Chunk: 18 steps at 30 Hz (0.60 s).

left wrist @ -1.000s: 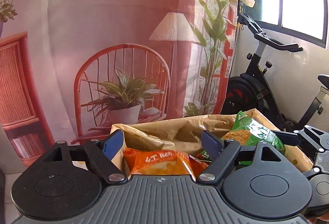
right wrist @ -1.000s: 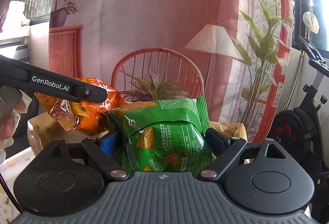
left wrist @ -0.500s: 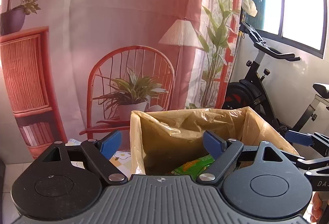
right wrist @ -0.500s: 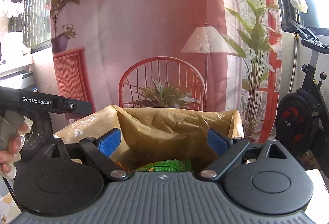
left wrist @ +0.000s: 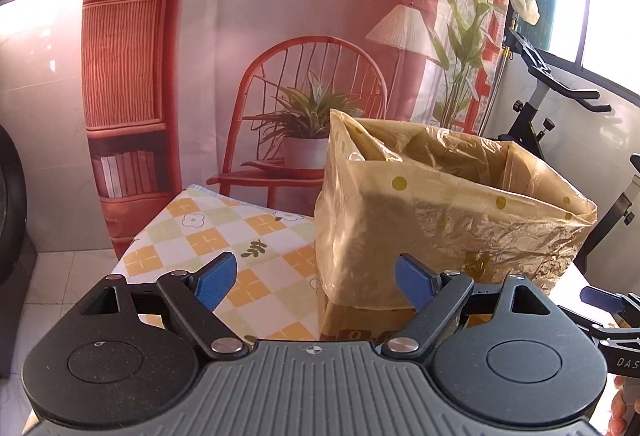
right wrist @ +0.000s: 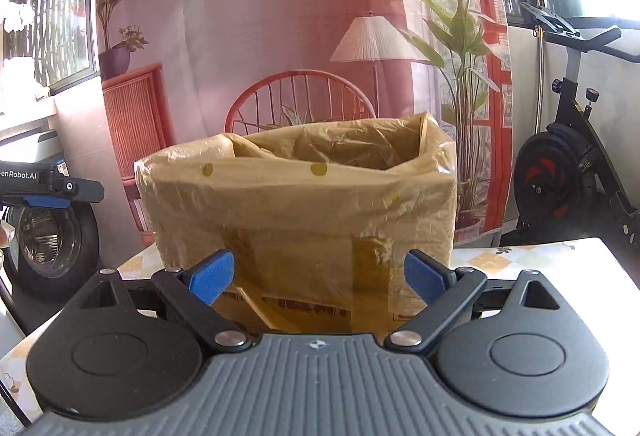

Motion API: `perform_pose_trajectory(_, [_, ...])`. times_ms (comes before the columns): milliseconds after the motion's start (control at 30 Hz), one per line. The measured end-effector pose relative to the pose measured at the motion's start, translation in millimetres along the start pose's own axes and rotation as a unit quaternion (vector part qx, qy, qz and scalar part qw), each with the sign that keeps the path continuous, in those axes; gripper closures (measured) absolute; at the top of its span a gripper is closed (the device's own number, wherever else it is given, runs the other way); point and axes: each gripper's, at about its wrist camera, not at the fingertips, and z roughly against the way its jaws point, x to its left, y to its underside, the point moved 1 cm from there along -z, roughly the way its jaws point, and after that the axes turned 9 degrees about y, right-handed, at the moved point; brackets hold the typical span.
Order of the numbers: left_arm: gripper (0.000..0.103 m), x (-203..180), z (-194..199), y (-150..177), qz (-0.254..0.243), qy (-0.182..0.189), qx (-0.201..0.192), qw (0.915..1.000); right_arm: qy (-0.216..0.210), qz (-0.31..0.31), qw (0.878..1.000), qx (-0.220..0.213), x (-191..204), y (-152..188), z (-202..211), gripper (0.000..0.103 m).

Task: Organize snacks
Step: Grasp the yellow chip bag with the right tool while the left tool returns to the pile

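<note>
A cardboard box lined with a yellowish dotted plastic bag (left wrist: pixel 448 220) (right wrist: pixel 304 212) stands on the table. Its inside is hidden from both views, so no snack packet shows. My left gripper (left wrist: pixel 316 282) is open and empty, low in front of the box's left corner. My right gripper (right wrist: pixel 320 276) is open and empty too, facing the box's front wall. The right gripper's finger (left wrist: pixel 600 296) pokes in at the right edge of the left wrist view. At the left edge of the right wrist view the left gripper's finger (right wrist: pixel 52 188) shows.
The table wears a checked cloth with orange and green squares (left wrist: pixel 224 236), bare to the left of the box. An exercise bike (right wrist: pixel 568 172) stands to the right. A printed backdrop of a red chair (left wrist: pixel 312 116) hangs behind. A wheel (right wrist: pixel 52 240) sits at the left.
Both grippers let go of their packets, the orange one and the green one, into the box. They then drew back and sank, so the box is now seen from outside.
</note>
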Motion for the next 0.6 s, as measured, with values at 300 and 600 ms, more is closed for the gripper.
perform_pose_trajectory(300, [0.016,19,-3,31,0.015,-0.019,0.03,0.9992,0.008,-0.041,0.995,0.088,-4,35,-40,0.01])
perform_pose_trajectory(600, [0.016,26,-10,57,0.043,-0.016,0.052,0.9976,-0.005,-0.052,0.99,0.134,-9,63,-27,0.009])
